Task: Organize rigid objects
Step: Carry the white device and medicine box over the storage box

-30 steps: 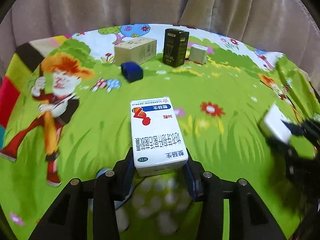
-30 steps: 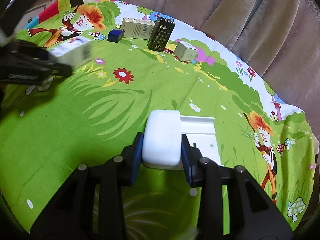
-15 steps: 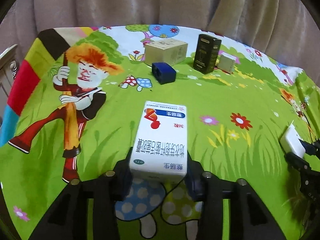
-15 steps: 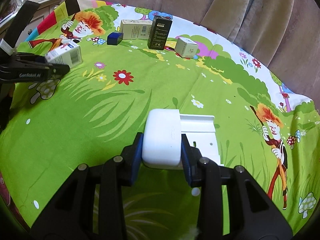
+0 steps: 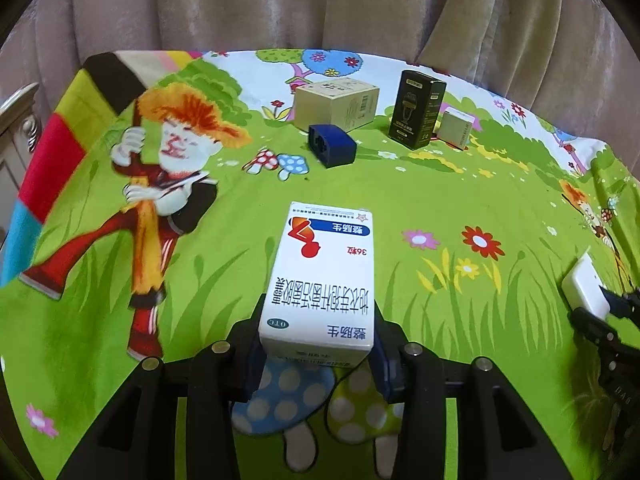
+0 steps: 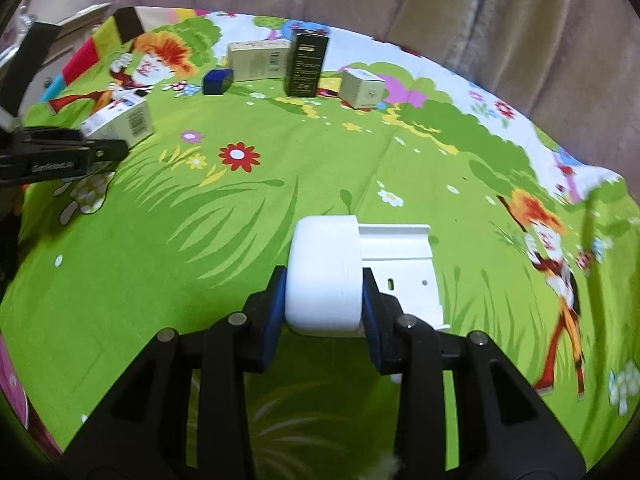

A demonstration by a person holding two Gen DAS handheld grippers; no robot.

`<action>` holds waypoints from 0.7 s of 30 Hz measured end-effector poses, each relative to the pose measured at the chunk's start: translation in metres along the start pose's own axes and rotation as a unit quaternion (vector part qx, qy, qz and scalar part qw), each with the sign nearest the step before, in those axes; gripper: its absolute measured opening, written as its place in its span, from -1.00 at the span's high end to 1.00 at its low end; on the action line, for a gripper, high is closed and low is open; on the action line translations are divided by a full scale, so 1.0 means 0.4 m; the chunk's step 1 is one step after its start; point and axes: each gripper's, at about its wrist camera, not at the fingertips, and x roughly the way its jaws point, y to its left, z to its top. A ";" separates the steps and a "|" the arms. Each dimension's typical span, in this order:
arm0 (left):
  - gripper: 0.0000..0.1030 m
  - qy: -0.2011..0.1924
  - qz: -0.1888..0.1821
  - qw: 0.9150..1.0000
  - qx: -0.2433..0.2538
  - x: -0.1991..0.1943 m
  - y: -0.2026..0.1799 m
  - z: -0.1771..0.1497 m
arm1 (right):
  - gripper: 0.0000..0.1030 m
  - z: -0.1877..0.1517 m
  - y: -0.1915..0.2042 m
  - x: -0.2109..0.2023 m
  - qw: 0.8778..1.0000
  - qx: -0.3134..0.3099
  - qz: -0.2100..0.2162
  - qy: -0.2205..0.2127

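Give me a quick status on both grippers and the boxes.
Left gripper shut on medicine box. Right gripper shut on white device. Four boxes grouped at far edge, black box upright. Cloth between looks open.

Open green cloth (image 6: 248, 232) mid-table; far edge blocked by tan box (image 5: 336, 105), blue box (image 5: 332, 146), black carton (image 5: 418, 114) (upright), small box (image 5: 456, 128).

— What lies under everything?

— A bright green cartoon cloth (image 5: 400, 200), printed with an orange-haired boy (image 5: 172, 160), spotted mushrooms (image 5: 276, 162), red and pink flowers (image 6: 239, 156) and tall grass blades; one corner carries red, blue and dark stripes.

— And behind it?

— A pale pinkish-beige curtain (image 5: 320, 4) in hanging folds (it fills the whole background). At the far left edge a bit of metal furniture (image 5: 20, 112) shows, blurred.
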 end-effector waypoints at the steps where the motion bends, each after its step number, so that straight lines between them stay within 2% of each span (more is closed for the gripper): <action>1: 0.15 0.001 -0.001 1.000 -0.005 -0.012 0.006 -0.012 | 0.24 -0.004 0.016 -0.008 1.000 0.002 -0.002 -0.001; 4: 0.15 0.001 -0.003 1.000 -0.009 -0.053 0.015 -0.051 | 0.24 -0.018 0.086 -0.043 1.000 0.000 0.007 -0.009; 8: 0.15 -0.012 0.009 1.000 0.000 -0.113 0.031 -0.104 | 0.24 -0.030 0.185 -0.092 0.999 -0.022 0.026 -0.022; 12: 0.15 -0.028 0.028 0.999 -0.010 -0.173 0.060 -0.134 | 0.24 -0.030 0.260 -0.156 0.996 -0.050 0.045 -0.053; 16: 0.15 -0.066 0.037 0.997 -0.019 -0.252 0.074 -0.122 | 0.24 -0.007 0.295 -0.232 0.992 -0.066 0.047 -0.100; 21: 0.15 -0.116 0.028 0.993 -0.021 -0.350 0.064 -0.085 | 0.24 0.023 0.324 -0.343 0.982 -0.083 0.029 -0.166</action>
